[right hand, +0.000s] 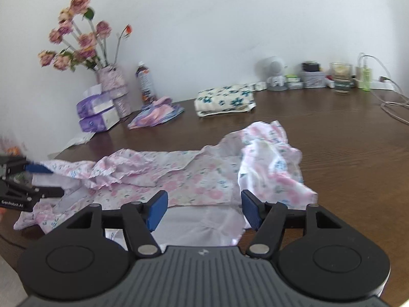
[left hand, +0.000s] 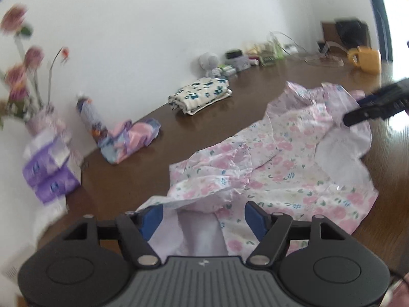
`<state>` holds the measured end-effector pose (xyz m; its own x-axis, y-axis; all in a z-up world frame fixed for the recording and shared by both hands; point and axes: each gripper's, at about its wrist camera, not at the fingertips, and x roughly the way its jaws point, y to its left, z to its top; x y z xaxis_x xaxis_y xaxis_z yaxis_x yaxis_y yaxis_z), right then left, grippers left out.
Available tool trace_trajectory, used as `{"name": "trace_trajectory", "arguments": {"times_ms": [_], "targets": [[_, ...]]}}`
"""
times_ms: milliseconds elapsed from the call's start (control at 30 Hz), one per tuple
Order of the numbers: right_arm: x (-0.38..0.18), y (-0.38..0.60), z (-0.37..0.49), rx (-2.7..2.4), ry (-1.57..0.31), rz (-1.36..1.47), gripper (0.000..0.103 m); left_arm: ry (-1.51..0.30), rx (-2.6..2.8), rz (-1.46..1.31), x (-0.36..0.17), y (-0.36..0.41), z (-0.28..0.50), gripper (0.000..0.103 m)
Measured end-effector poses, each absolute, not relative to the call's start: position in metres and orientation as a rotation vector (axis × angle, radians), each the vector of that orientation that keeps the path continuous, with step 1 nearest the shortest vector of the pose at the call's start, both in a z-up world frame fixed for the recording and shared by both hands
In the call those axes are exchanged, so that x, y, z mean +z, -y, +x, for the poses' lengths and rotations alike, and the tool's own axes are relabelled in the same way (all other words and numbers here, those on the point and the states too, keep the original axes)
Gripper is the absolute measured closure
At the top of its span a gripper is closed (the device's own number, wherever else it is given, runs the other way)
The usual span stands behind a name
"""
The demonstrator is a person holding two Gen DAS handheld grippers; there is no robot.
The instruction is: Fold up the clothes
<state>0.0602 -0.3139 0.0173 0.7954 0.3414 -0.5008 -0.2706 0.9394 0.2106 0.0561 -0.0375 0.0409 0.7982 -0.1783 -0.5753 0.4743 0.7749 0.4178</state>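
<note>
The rumpled pink floral cotton garment (right hand: 184,176) lies lengthwise across the dark wooden table (right hand: 345,138), one end before each wide-open, empty gripper: left gripper (left hand: 203,220), right gripper (right hand: 204,208).

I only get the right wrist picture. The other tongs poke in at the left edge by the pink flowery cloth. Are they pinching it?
Observer: No. In the left wrist view, the left tongs stand wide open, and the pink floral garment shows between the pads, unclamped.
Operator: Is there anything on the table I can't see?
Observer: A yellow mug sits at the far right end of the table.
Operator: And behind it?
Observer: A dark boxy item by the wall, too blurred to name.
</note>
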Motion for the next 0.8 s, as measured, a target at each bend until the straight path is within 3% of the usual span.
{"name": "trace_trajectory", "arguments": {"times_ms": [267,333,367,400,633,733,800], "targets": [[-0.004,0.295,0.082,0.308,-0.636,0.088,0.039,-0.485,-0.331,0.842,0.014,0.076,0.095,0.034],[-0.007,0.298,0.081,0.298,-0.644,0.095,0.039,-0.51,-0.337,0.842,0.009,0.078,0.104,0.058],[-0.007,0.301,0.08,0.295,-0.646,0.103,0.039,-0.534,-0.334,0.815,0.009,0.076,0.109,0.092],[-0.008,0.303,0.079,0.291,-0.647,0.112,0.039,-0.561,-0.331,0.754,0.012,0.07,0.116,0.101],[-0.009,0.321,0.066,0.216,-0.62,0.151,0.039,-0.713,-0.166,-0.12,0.036,-0.056,0.168,0.099],[-0.009,0.333,0.06,0.171,-0.604,0.182,0.039,-0.761,-0.056,-0.353,0.029,-0.106,0.174,0.099],[-0.01,0.341,0.059,0.145,-0.606,0.192,0.039,-0.785,0.019,-0.405,0.023,-0.126,0.173,0.091]]}}
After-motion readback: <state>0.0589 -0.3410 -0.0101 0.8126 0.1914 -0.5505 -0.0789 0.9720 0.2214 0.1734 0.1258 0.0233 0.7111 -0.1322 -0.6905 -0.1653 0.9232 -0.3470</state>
